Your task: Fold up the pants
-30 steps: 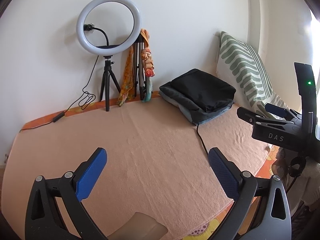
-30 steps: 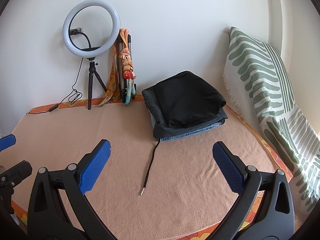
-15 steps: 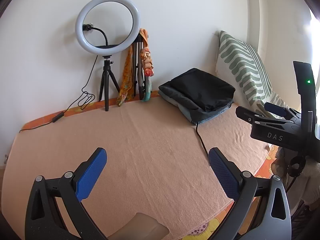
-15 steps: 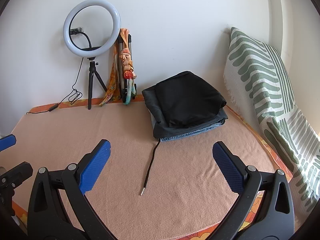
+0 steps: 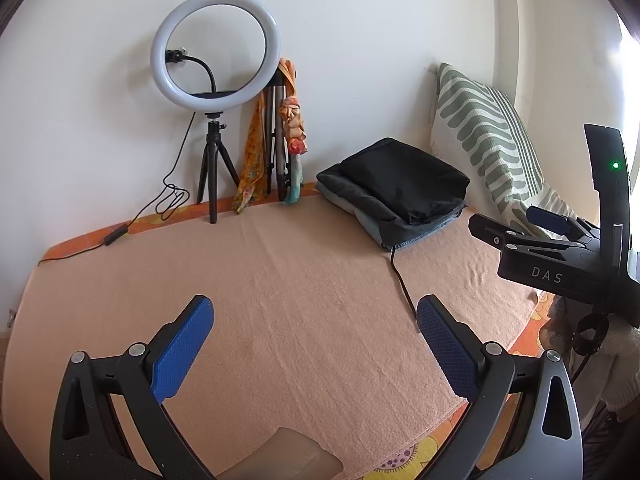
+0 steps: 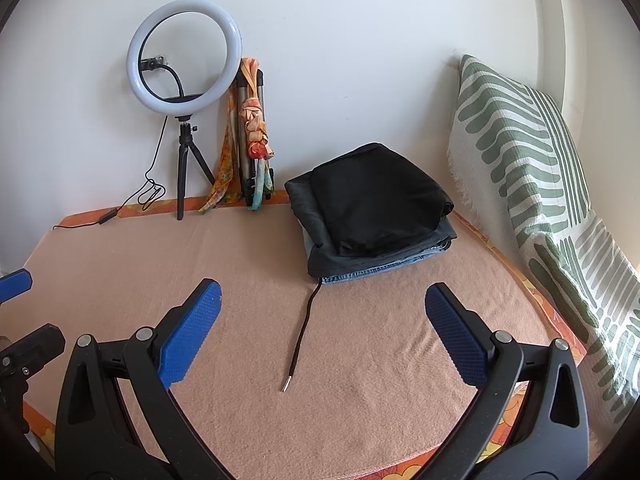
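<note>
Judging by the neat stack of folded black and blue-denim pants [image 6: 372, 212] beside the green-striped cushion [image 6: 532, 168], folding looks finished, while the left tool [image 5: 312, 344] and right tool [image 6: 322, 332] hover before that stack, jaws apart and empty.

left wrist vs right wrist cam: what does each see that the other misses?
Left wrist only: the right claw from the side with a green LED, and a translucent object at the bottom edge.
Right wrist only: the black drawstring's metal tip and the whole green-striped cushion.
Both: white ring light on a tripod, stack of folded dark pants, peach blanket. Both claws open, empty.
</note>
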Available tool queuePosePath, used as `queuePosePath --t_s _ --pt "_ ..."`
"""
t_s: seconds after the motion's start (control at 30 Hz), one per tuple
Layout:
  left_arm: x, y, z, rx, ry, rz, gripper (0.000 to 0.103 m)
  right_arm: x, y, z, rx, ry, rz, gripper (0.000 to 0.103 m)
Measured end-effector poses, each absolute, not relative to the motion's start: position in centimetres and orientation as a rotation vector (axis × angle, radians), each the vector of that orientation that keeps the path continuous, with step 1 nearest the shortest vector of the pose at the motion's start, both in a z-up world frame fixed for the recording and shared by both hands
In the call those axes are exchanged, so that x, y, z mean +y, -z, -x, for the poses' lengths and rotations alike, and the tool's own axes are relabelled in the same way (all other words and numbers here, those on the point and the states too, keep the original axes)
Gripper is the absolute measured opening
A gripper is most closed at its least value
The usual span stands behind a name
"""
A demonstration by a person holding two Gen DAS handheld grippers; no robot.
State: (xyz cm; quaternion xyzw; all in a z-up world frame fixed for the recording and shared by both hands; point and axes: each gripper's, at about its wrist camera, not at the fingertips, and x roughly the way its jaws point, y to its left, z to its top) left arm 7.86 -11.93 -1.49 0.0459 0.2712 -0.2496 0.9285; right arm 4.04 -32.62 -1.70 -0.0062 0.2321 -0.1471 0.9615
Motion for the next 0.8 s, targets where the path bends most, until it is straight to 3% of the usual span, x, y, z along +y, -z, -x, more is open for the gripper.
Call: queuePosePath --t_s 0.8 --pt "-11.37 1.28 -7.58 0.515 0.51 -0.085 0.102 -32.01 1.58 -4.45 0.472 0.291 0.02 0.103"
